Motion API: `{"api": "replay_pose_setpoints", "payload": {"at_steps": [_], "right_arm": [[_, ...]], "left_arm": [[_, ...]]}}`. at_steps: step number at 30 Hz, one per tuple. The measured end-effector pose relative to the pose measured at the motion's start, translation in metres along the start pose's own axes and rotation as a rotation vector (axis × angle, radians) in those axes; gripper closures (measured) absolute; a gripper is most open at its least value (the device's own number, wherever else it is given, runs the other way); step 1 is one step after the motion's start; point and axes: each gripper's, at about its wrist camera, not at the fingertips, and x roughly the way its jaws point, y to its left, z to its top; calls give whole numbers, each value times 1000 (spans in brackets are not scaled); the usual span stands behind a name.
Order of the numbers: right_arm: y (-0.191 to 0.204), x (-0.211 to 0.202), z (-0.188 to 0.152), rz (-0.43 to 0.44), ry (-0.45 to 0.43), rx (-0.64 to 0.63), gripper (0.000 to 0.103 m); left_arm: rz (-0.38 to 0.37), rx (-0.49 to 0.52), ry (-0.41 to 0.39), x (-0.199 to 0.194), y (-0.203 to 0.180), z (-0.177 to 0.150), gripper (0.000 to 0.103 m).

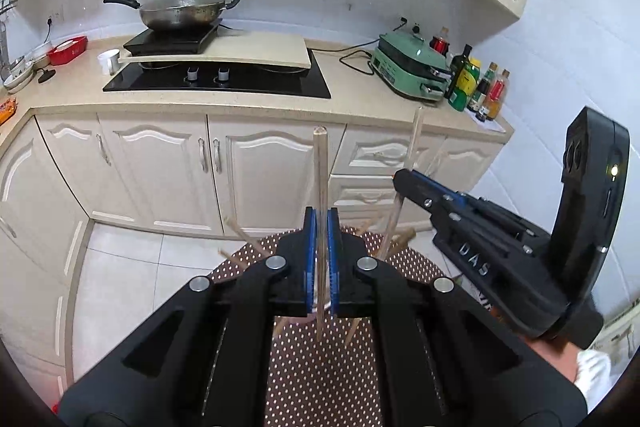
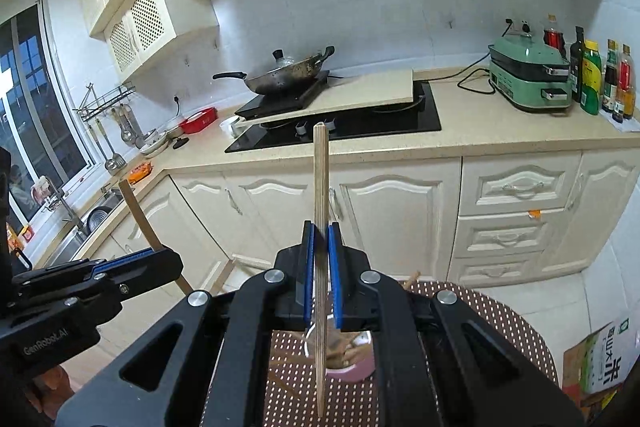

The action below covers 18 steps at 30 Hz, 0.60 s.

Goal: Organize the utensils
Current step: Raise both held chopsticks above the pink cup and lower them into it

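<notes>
My left gripper [image 1: 321, 215] is shut on a pale wooden chopstick [image 1: 321, 167] that stands upright between its blue pads. It hangs over a round table with a brown dotted cloth [image 1: 320, 379], where several loose chopsticks [image 1: 240, 231] lie. To its right, my right gripper [image 1: 400, 179] holds a second chopstick [image 1: 416, 131], tilted slightly. In the right wrist view, my right gripper [image 2: 322, 229] is shut on its upright chopstick [image 2: 321, 167] above a pink cup [image 2: 354, 373] that holds several sticks. The left gripper [image 2: 168, 257] is at the left with its chopstick [image 2: 134, 203].
Ahead runs a beige counter [image 2: 500, 135] with a black hob [image 2: 360, 125], a lidded wok [image 2: 288, 75], a green cooker [image 2: 528, 75] and several bottles [image 2: 592, 79]. A sink [image 2: 80, 235] sits at the left. A cardboard box [image 2: 600, 359] stands beside the dotted table [image 2: 500, 311].
</notes>
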Motion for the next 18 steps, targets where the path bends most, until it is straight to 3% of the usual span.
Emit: {"api": "replay_pose_setpoints", "payload": {"at_steps": [7,18], "right_arm": [[-5,21,9,-5,-29,-17,97],[-14,45,5,-11,-41,-26,97]], "left_arm": [[1,-23,-29,20,5,15,98],[-3,-22,10,57,6,8,98]]}}
